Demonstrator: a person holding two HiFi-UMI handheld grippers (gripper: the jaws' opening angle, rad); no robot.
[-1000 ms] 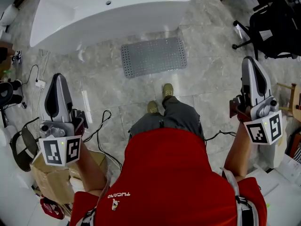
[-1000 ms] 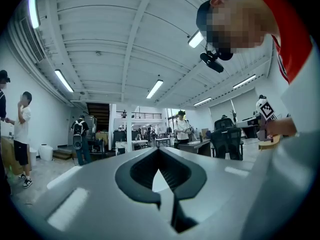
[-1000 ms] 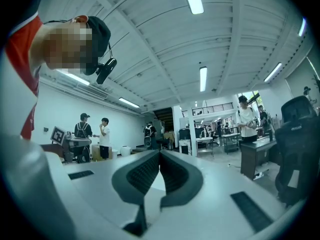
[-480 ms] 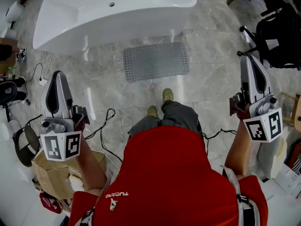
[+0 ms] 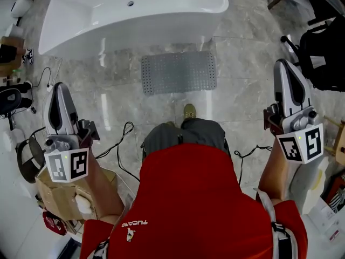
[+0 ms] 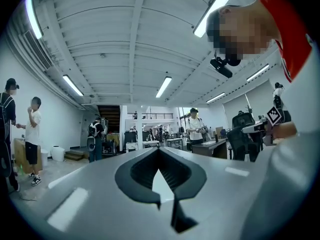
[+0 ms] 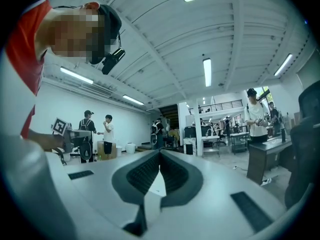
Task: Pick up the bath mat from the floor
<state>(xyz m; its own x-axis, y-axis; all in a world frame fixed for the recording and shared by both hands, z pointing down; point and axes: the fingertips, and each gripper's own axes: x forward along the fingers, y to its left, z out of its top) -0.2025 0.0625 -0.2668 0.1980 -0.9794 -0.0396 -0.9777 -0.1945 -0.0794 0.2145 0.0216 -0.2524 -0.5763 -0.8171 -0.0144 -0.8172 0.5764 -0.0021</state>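
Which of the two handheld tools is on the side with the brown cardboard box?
The left tool: the cardboard box sits just below it in the head view. The right tool is by the black chair instead.

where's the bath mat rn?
Head view, upper centre: the grey bath mat lies flat on the marble floor, right against the front of the white bathtub and just ahead of the person's shoe.

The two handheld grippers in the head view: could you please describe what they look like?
The left gripper and the right gripper are light grey tapered shells with dark jaws, each carrying a white cube of black square markers. The person wears a red short-sleeved top.
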